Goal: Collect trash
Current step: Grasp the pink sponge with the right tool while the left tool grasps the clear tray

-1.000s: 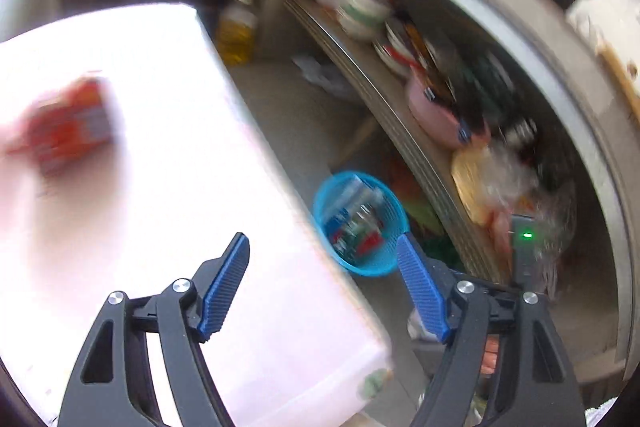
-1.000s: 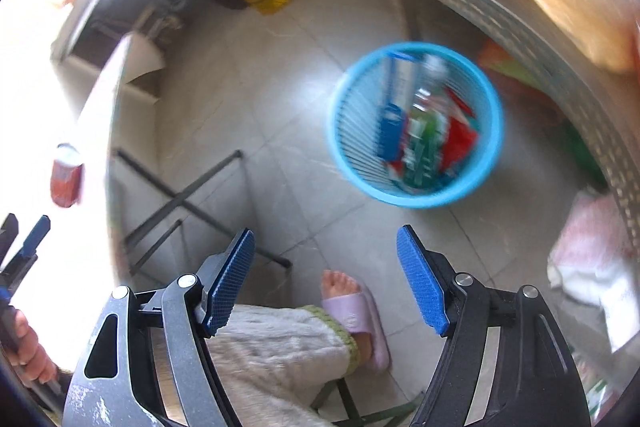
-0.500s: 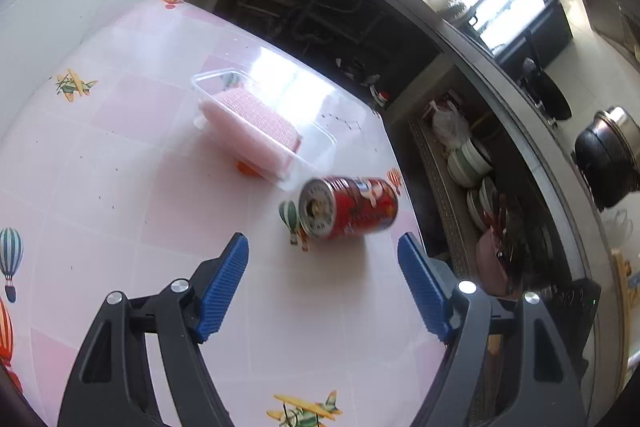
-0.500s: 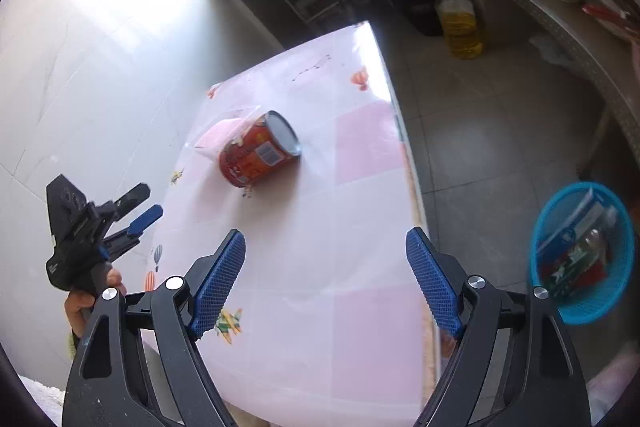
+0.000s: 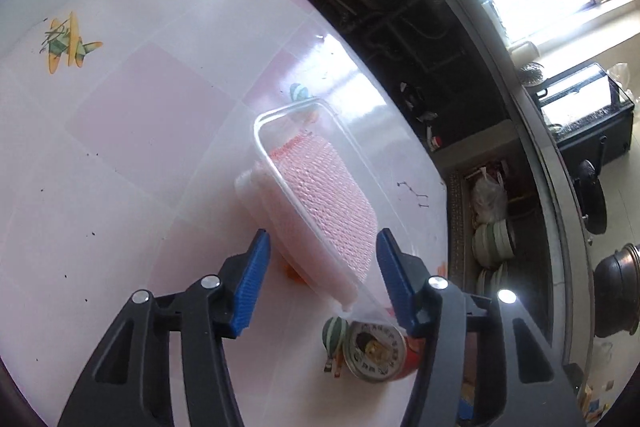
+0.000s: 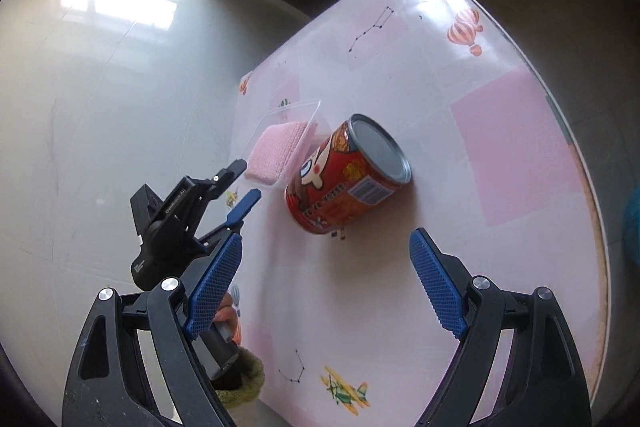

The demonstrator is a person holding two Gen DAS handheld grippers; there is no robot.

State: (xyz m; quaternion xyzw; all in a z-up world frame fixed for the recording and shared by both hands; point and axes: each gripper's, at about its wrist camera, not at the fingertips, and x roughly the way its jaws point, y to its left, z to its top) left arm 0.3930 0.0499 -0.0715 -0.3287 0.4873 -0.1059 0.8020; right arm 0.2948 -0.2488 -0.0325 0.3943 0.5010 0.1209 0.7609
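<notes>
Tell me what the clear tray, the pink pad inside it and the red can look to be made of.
Clear tray: thin transparent plastic, glossy; the tablecloth shows through its walls.
Pink pad: probably foam or a soft mesh sponge; matte, with a fine waffle texture. The exact material is unclear.
Red can: metal, judging by its dull silver end and raised rim, with a shiny printed red body.

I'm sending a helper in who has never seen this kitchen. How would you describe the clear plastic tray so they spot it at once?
Find the pink checked table against the white wall. Near its wall side, beside a red can lying on its side, sits the clear plastic tray. It alone is see-through, rectangular, and holds a pink textured pad.
</notes>
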